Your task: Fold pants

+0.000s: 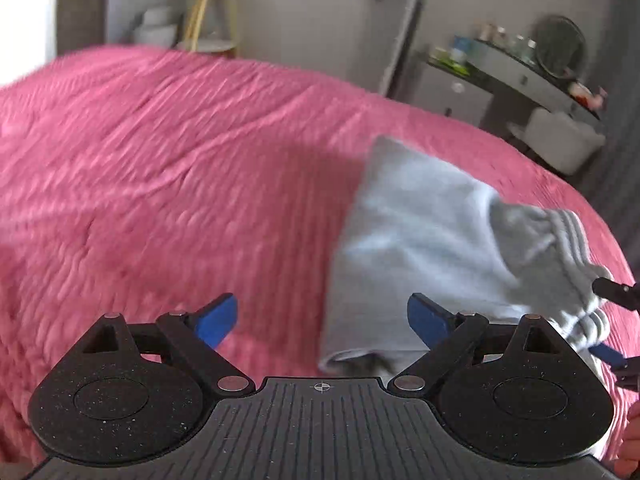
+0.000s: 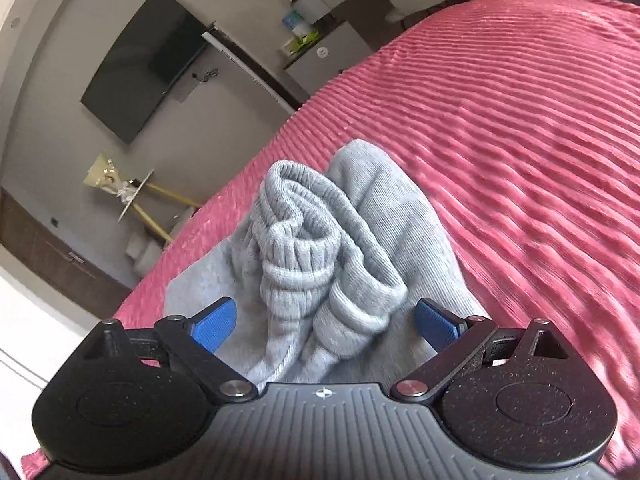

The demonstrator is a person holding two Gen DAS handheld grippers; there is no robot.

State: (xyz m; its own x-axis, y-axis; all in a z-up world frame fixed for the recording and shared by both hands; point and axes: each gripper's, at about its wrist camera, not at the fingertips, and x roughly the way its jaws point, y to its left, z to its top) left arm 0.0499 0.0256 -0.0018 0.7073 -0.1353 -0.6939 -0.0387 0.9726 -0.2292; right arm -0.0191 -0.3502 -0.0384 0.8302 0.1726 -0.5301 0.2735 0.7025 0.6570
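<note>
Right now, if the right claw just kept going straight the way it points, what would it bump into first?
Most likely the bunched grey pants: their ribbed cuffs sit directly ahead, between the open right claw pads, on the pink bedspread.

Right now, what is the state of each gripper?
Left gripper: open, holding nothing.
Right gripper: open, pants between its fingers, not clamped.

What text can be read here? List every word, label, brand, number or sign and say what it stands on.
No readable text in either view.
Grey sweatpants: no label visible; the stripes on the ribbed cuff are a pattern, not lettering.
Bottles and boxes on the dresser: too small and blurred to read.
Wall-mounted TV: dark screen, no logo legible.
Gripper bodies: only a crosshair mark, no words.
</note>
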